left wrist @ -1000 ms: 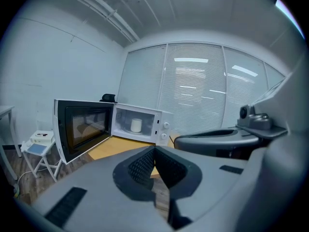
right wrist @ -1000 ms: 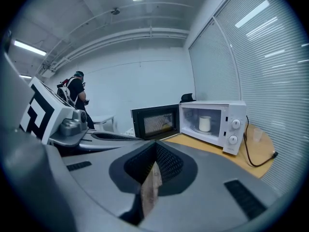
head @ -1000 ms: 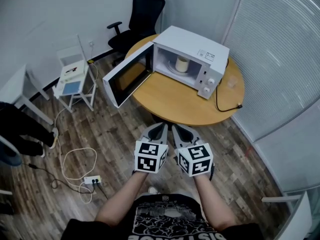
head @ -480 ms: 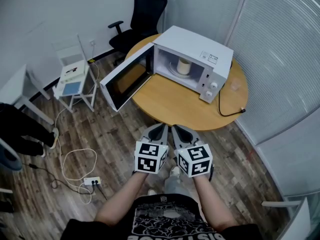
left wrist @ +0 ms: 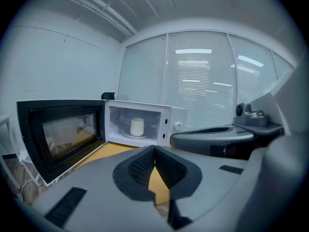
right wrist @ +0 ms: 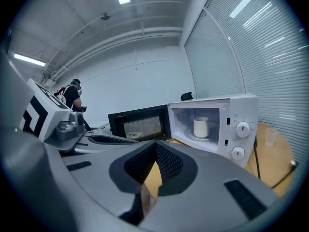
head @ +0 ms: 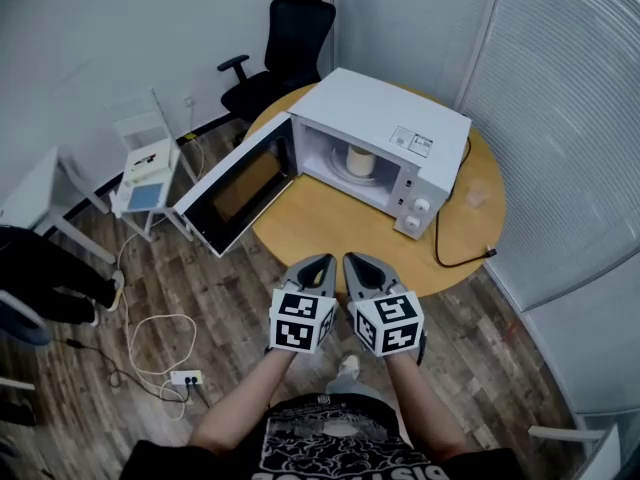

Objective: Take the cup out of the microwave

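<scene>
Microwave (head: 385, 118) was white, door (head: 235, 186) black-framed, cup (head: 360, 160) cream, table (head: 330, 233) tan wood, chair (head: 295, 33) black, left gripper (head: 323, 262) and right gripper (head: 353, 260) grey, marker cubes (head: 300, 318) black-and-white.

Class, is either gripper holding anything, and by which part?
Nothing is held. The left gripper and right gripper are shut and empty; the cup stands inside the microwave.

Head cam sits high and looks steeply down: left tool (head: 316, 271) and right tool (head: 362, 270) sit near 6 o'clock, the microwave (head: 385, 133) on the round counter (head: 330, 223) toward 12. Each tool cam rides low and close, looking along its own jaws. All three share the microwave's open front, toward 9 o'clock from the left, 3 from the right.
</scene>
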{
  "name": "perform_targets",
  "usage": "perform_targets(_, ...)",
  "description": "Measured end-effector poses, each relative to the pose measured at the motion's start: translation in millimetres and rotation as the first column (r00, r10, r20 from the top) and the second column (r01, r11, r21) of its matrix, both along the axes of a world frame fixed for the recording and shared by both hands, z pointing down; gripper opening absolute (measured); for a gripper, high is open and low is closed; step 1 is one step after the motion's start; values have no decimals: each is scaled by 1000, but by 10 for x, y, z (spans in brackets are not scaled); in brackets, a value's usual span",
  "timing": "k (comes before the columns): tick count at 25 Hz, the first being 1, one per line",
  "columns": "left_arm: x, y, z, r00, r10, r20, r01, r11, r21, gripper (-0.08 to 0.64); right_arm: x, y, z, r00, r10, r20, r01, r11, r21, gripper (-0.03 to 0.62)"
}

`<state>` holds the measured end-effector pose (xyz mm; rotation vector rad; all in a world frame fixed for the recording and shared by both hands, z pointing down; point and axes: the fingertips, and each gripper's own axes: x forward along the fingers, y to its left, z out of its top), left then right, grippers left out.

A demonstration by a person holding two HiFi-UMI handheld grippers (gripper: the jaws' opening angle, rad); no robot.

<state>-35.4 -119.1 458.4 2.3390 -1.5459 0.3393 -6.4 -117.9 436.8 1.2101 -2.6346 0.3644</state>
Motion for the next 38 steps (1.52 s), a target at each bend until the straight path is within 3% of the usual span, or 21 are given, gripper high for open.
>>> perform_targets(8, 241, -521, 78, 1000, -23, 17, 23, 1000, -20, 9, 288, -517, 88, 1000, -13, 9, 13, 1000, -22, 15)
perform_targets(21, 476, -1210, 88, 997, -64, 36, 63, 997, 35, 9, 590, -1063, 23, 1000, -29, 4, 29, 1000, 0, 15)
perform_targets(28, 428, -1550, 111, 1000, -31, 8, 30, 998, 58, 9, 512, -1332, 4, 1000, 4, -7, -4, 1000, 9, 15)
perform_targets(38, 283, -2137, 238, 997, 66, -26, -64, 996, 64, 11, 328, -1828, 46, 990, 133, -50, -131, 991, 35, 15)
